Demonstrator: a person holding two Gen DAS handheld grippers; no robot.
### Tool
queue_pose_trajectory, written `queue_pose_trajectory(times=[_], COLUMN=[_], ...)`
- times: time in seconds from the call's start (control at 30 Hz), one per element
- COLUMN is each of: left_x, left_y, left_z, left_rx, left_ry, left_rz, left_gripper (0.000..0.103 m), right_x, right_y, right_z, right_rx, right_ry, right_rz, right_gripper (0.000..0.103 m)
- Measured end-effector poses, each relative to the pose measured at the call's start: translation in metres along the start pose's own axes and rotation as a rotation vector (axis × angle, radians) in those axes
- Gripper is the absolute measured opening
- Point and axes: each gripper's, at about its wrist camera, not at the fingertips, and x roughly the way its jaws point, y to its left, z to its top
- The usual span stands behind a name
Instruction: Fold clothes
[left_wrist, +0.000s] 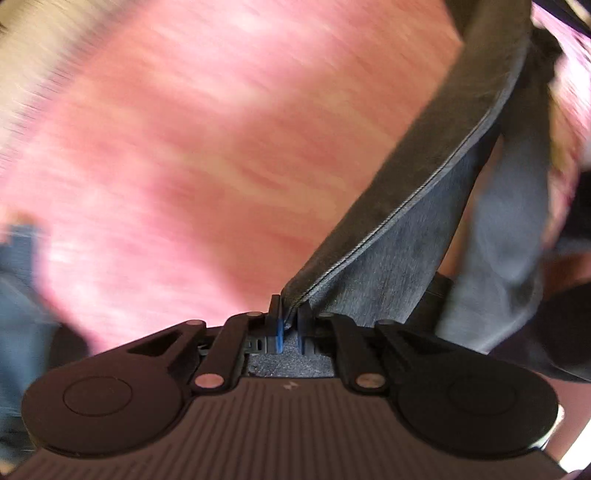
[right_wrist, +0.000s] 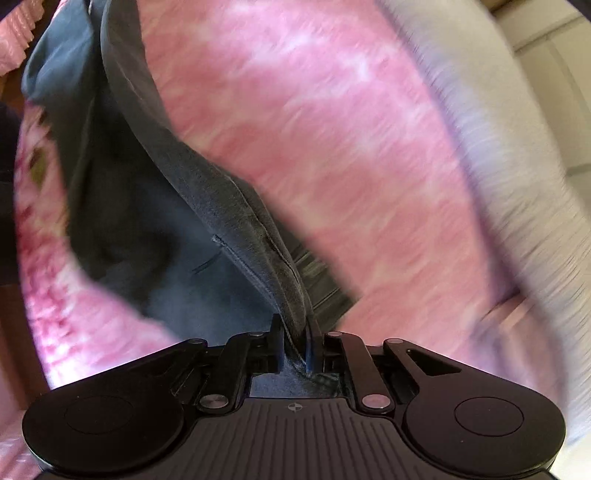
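Observation:
A dark grey-blue garment (left_wrist: 413, 206) with a stitched hem is stretched up and to the right in the left wrist view. My left gripper (left_wrist: 290, 314) is shut on its hem edge. In the right wrist view the same grey-blue garment (right_wrist: 155, 206) runs up and to the left, bunched and hanging. My right gripper (right_wrist: 295, 332) is shut on its seamed edge. Both views are blurred by motion. The rest of the garment's shape is hidden.
A pink patterned cloth surface (left_wrist: 207, 155) fills the background under both grippers, seen again as the pink surface (right_wrist: 332, 140) on the right side. A pale grey-white border (right_wrist: 509, 155) edges it at the right. Another blue fabric (left_wrist: 18, 295) shows at the far left.

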Motion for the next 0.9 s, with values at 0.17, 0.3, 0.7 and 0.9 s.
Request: queue_pose_trajectory(times=[0.17, 0.3, 0.7, 0.9], left_x=[-0.139, -0.268, -0.248, -0.084], left_y=[0.098, 0.117, -0.080, -0.216], left_z=[0.031, 0.037, -0.056, -0.117], left_rx=[-0.092, -0.104, -0.113, -0.165], left_ry=[-0.155, -0.275, -0.186, 0.039], left_rz=[0.316, 0.540, 0.261, -0.150], left_gripper=[0.005, 0.005, 0.005, 0.005], right_x=[-0.056, -0.130, -0.102, -0.025], right_y=[-0.072, -0.106, 0.050, 0.105], right_z=[0.067, 0.097, -0.004, -0.063], right_rx=[-0.026, 0.001, 0.170, 0.227], right_ry=[-0.165, -0.316, -0.321, -0.021], right_rz=[-0.202, -0.397, -0.343, -0.114], right_gripper=[0.007, 0.007, 0.007, 0.007])
